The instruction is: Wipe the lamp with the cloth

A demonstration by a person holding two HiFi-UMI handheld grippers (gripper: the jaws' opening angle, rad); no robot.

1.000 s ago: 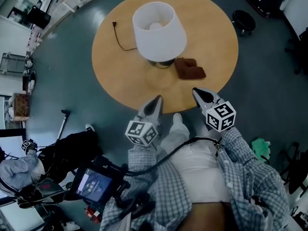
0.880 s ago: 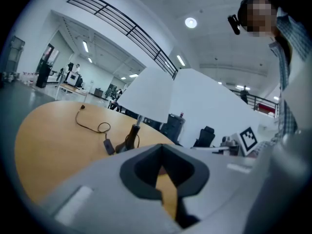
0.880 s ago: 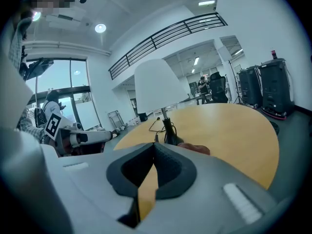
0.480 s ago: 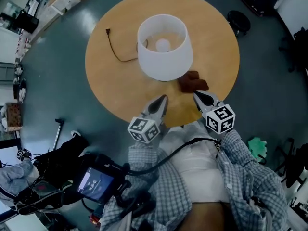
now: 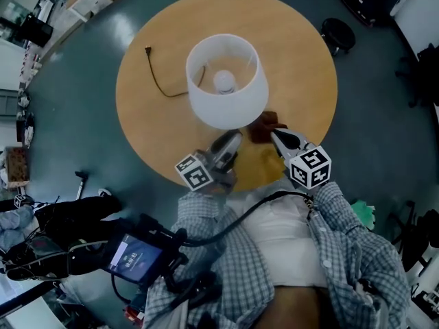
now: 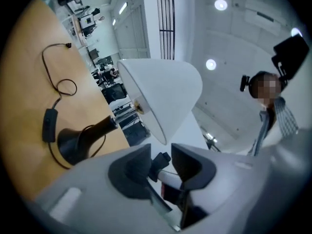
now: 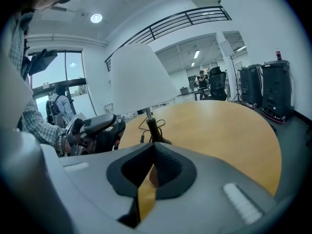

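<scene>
A lamp with a white shade [image 5: 226,81] stands on the round wooden table [image 5: 302,60]. The brown cloth [image 5: 269,125] lies just right of its base, partly under the shade's rim. My left gripper [image 5: 233,138] is over the table's near edge, close below the shade. It is rolled sideways, and its jaws have just been opening, with nothing between them. In the left gripper view the shade [image 6: 163,94] and the dark base [image 6: 73,145] lie ahead of the gripper [image 6: 161,162]. My right gripper [image 5: 273,134] is shut and empty, its tips next to the cloth. The right gripper view shows the shade [image 7: 139,82] beyond the gripper [image 7: 152,152].
The lamp's black cord [image 5: 161,74] with an inline switch [image 6: 48,126] trails left across the table. A black stool [image 5: 337,33] stands on the floor at the far right. A screen device [image 5: 134,259] hangs at the person's waist. Bags lie on the floor at left.
Both grippers have moved forward from off the table's edge to just short of the lamp. The left gripper has rolled sideways and its jaws have parted.
</scene>
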